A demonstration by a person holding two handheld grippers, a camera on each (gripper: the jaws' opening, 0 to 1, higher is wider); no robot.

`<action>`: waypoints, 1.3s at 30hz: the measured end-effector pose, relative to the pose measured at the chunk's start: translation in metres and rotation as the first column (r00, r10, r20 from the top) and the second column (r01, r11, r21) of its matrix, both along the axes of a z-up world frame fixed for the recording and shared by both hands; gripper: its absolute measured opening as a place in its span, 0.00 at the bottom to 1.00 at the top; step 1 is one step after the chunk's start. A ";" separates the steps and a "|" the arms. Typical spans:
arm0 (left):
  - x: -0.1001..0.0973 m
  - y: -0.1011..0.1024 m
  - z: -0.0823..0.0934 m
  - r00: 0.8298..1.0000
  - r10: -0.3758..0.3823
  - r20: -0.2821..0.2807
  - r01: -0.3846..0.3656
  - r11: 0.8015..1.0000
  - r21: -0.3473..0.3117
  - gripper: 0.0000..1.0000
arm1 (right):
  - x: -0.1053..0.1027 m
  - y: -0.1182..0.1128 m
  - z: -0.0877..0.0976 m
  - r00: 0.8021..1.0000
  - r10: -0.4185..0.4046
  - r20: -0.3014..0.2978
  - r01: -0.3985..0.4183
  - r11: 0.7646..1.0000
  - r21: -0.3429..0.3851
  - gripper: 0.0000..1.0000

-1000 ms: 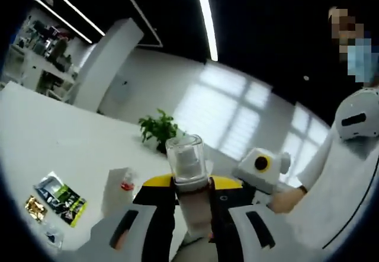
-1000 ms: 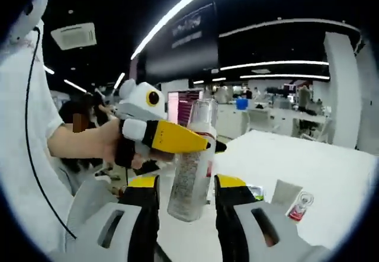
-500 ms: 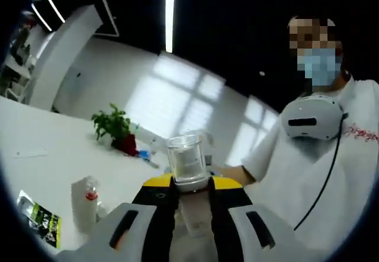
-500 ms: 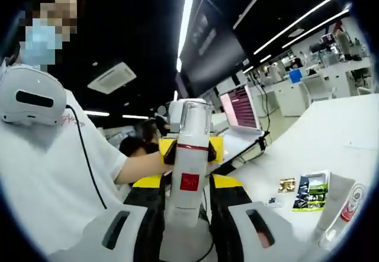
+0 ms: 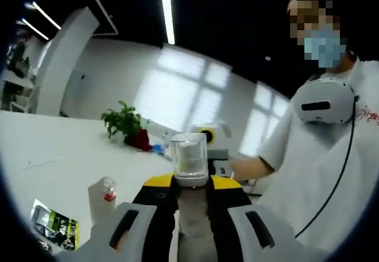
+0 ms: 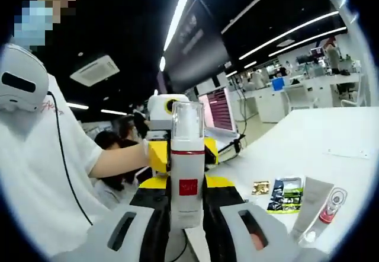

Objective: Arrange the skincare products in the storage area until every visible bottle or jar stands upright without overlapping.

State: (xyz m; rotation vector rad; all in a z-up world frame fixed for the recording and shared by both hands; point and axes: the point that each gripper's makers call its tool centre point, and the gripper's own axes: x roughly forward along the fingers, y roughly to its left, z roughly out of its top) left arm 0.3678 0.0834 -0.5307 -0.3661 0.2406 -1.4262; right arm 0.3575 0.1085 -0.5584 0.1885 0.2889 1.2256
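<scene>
- Left gripper view: the left tongs (image 5: pixel 190 205) are closed on a pump bottle (image 5: pixel 190 166), held upright above the white counter (image 5: pixel 53 155). Its clear cap stands above the yellow jaw tips.
- In the same view a squeeze tube (image 5: pixel 102 198) with a red band stands on the counter just left of the jaws, and a green sachet (image 5: pixel 54 228) lies flat further left, near the lower edge.
- The counter runs open and bare beyond the tube, back to a potted plant (image 5: pixel 126 125) at its far side.
- The right tongs (image 5: pixel 214 155) show just behind the bottle, held by a person in a white shirt (image 5: pixel 331 173).
- Right gripper view: the right tongs (image 6: pixel 183 200) grip the same pump bottle (image 6: pixel 186 173), white-bodied with a red square label, a red collar and a clear cap. It stands upright between the jaws.
- The left tongs (image 6: pixel 177 152) clamp the bottle from the far side, at collar height.
- To the right on the counter (image 6: pixel 331 137) lie the tube (image 6: pixel 317 205), the sachet (image 6: pixel 285 194) and a small gold packet (image 6: pixel 259 187), all apart from one another. Open surface lies beyond them.
</scene>
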 end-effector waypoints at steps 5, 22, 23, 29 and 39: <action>0.027 -0.003 -0.009 0.978 0.210 0.009 -0.211 0.976 0.047 0.18 | 0.028 -0.015 -0.008 0.980 -0.196 0.027 0.197 0.979 -0.050 0.19; 0.035 -0.011 -0.030 0.778 0.614 0.134 -0.628 0.755 0.189 0.17 | 0.044 -0.033 -0.032 0.775 -0.481 0.410 0.608 0.743 -0.279 0.19; 0.035 -0.011 -0.030 0.780 0.606 0.157 -0.626 0.755 0.197 0.17 | 0.044 -0.035 -0.032 0.772 -0.488 0.407 0.613 0.741 -0.274 0.19; 0.033 -0.018 -0.036 0.827 0.528 0.193 -0.561 0.801 0.211 0.17 | 0.042 -0.041 -0.038 0.753 -0.484 0.446 0.632 0.720 -0.287 0.20; 0.021 -0.051 -0.065 0.929 0.223 0.296 -0.306 0.913 0.272 0.16 | 0.034 -0.066 -0.071 0.812 -0.419 0.406 0.566 0.735 -0.373 0.28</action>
